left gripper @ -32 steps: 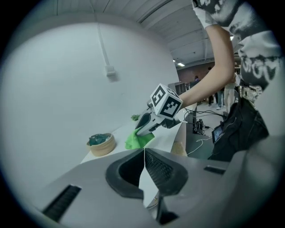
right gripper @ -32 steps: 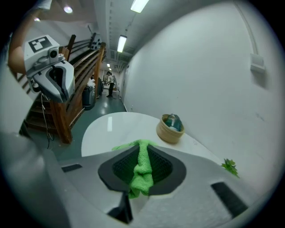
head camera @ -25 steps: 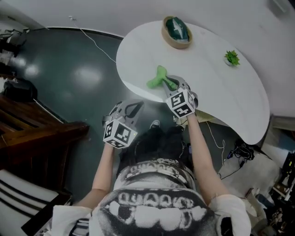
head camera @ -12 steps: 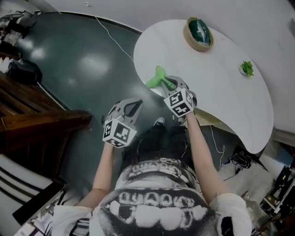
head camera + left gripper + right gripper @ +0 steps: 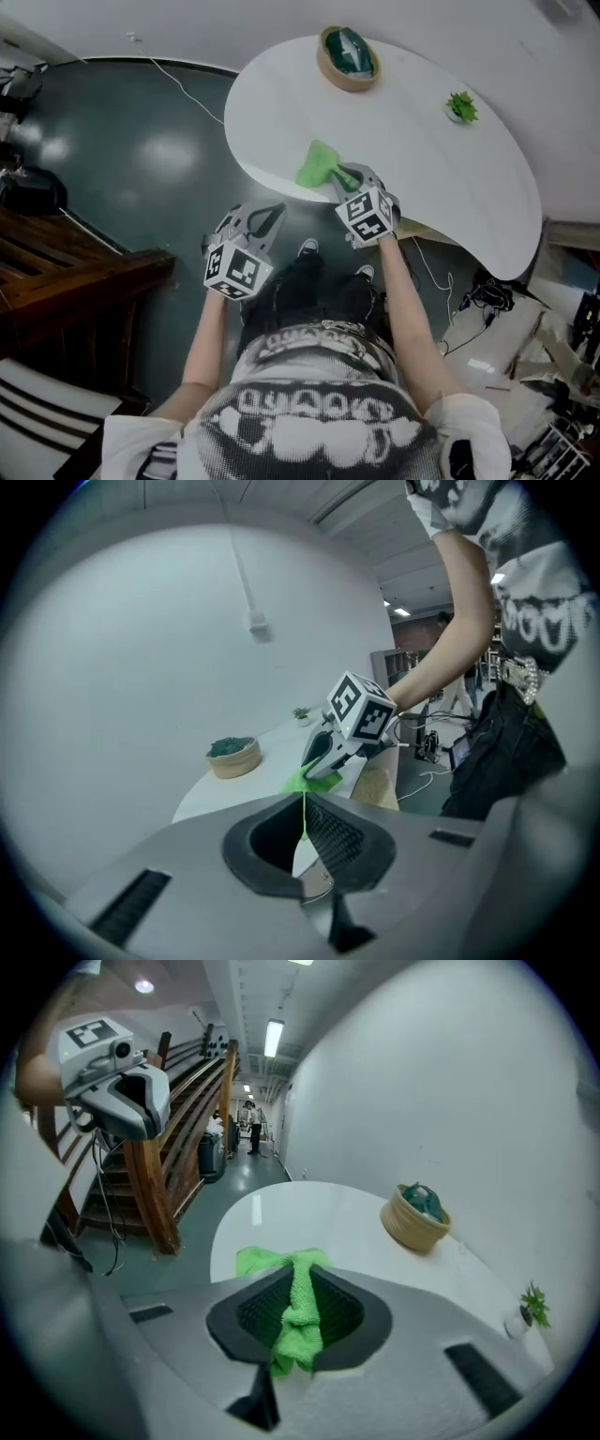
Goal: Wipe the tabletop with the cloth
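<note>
A bright green cloth (image 5: 317, 165) lies near the front edge of the white curved tabletop (image 5: 422, 169). My right gripper (image 5: 349, 180) is shut on its near end. In the right gripper view the cloth (image 5: 298, 1309) runs bunched between the jaws and fans out on the tabletop (image 5: 281, 1211) beyond them. My left gripper (image 5: 267, 214) hangs over the dark floor, left of the table edge, shut with nothing in it. The left gripper view shows its shut jaws (image 5: 302, 832), and beyond them the right gripper (image 5: 325, 755) on the cloth (image 5: 302, 782).
A round woven basket (image 5: 348, 58) with something dark green in it stands at the table's far edge. A small green plant (image 5: 460, 108) stands far right. A wooden staircase (image 5: 75, 272) is on the left. Cables (image 5: 441, 286) trail on the floor by the table.
The head view swung away and back. The cloth's free end now lies wider on the table ahead of the right gripper. The left gripper has barely moved.
</note>
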`<action>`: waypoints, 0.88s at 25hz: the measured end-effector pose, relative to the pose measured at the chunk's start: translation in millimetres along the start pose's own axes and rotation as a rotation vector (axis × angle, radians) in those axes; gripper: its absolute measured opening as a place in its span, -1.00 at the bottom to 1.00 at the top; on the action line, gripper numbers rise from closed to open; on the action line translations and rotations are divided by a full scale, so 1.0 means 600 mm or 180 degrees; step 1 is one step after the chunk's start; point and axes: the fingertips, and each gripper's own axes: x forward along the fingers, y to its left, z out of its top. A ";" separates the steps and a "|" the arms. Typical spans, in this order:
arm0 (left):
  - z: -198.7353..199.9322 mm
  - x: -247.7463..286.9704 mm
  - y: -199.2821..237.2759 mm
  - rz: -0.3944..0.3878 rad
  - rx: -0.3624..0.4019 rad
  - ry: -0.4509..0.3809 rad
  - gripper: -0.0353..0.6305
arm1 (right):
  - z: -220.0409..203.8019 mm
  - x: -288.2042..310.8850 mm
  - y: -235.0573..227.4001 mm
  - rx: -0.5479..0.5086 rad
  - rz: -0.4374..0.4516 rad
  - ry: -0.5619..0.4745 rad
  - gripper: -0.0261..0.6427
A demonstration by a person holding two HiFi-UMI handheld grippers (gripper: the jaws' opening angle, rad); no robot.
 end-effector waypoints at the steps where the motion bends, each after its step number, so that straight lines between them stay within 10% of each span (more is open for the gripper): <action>1: 0.013 0.013 -0.009 -0.0049 0.0042 -0.0023 -0.88 | -0.017 -0.014 -0.014 0.0046 -0.0055 0.0018 -0.77; 22: 0.323 0.253 -0.338 -0.0852 0.0582 -0.0424 -0.88 | -0.446 -0.398 -0.216 0.0900 -0.0963 0.0388 -0.77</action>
